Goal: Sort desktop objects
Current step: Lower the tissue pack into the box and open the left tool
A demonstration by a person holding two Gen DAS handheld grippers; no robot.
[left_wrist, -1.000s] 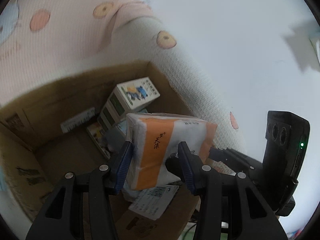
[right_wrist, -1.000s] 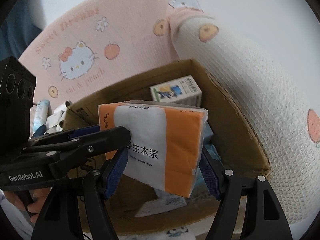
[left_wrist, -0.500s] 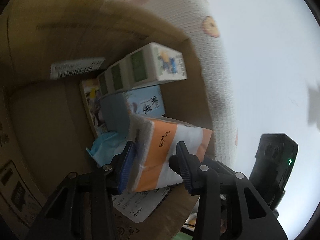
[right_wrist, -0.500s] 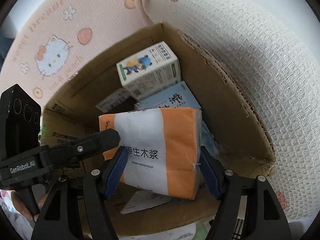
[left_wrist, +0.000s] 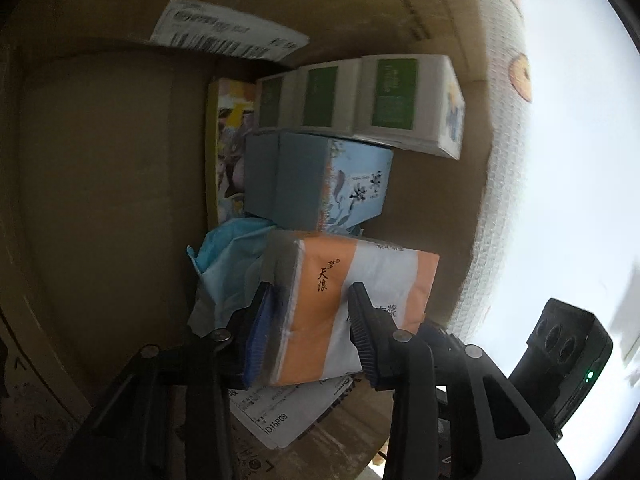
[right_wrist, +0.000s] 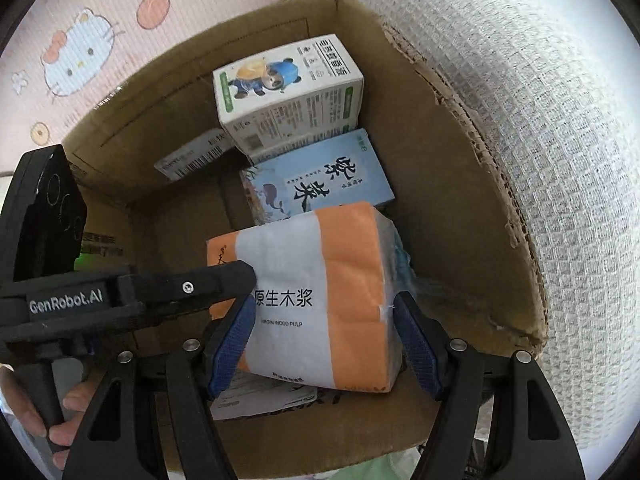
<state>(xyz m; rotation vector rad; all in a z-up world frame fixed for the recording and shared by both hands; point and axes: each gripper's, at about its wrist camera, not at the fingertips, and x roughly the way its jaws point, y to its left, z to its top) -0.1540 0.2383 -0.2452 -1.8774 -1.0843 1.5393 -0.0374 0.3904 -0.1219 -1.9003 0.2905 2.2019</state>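
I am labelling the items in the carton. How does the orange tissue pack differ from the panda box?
The tissue pack is soft plastic wrap in orange and white; the panda box is stiff white card with green panels. The pack is between both grippers' fingers; the box lies untouched, farther back. Both are inside the carton.

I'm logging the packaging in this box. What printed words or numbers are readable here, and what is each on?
"原生木浆" and "VIRGIN WOOD PULP": orange-and-white tissue pack.
"天浪": the same pack's end face.
"GenRobot.AI": left tongs.
"D16P09": white label under the pack.
Large brush characters on the blue box: too stylised to read.
Panda carton print and barcode label: too small.
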